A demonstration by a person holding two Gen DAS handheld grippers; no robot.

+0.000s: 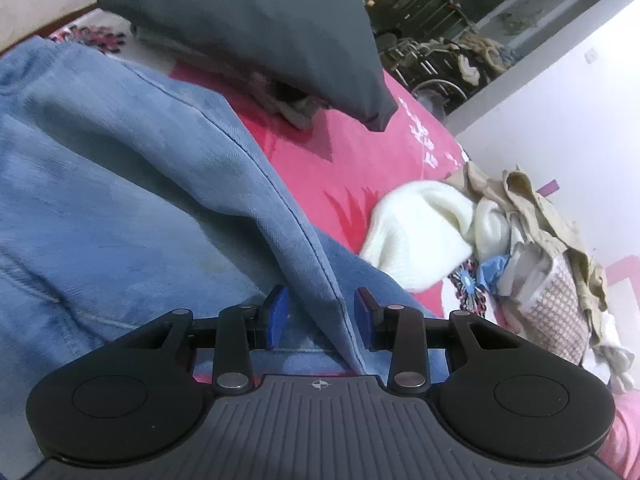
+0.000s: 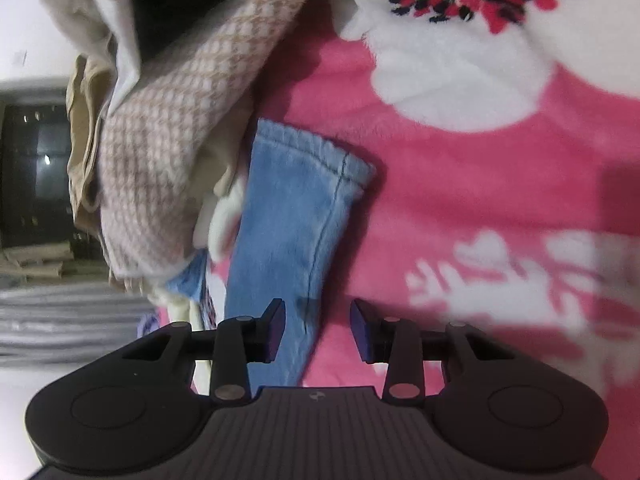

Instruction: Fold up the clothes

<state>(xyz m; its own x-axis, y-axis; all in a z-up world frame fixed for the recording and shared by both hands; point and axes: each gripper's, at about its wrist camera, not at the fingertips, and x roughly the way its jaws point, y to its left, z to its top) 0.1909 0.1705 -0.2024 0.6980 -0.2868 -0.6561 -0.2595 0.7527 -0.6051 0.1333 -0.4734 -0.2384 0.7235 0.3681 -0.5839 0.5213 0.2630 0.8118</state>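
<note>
On pink blanket [image 2: 460, 184]: blue garment [image 1: 120, 200] seam between parted left jaws; right jaws apart over its hem

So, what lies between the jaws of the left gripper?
In the left wrist view, a raised seam fold of the blue garment lies between the open left gripper's jaws.

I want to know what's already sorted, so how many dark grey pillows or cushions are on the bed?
1: the dark grey cushion lies at the far end of the pink blanket, beyond the blue garment. Others may be hidden out of view.

Soft blue denim trousers [image 1: 120, 200], fleecy blanket [image 2: 460, 184]
</note>
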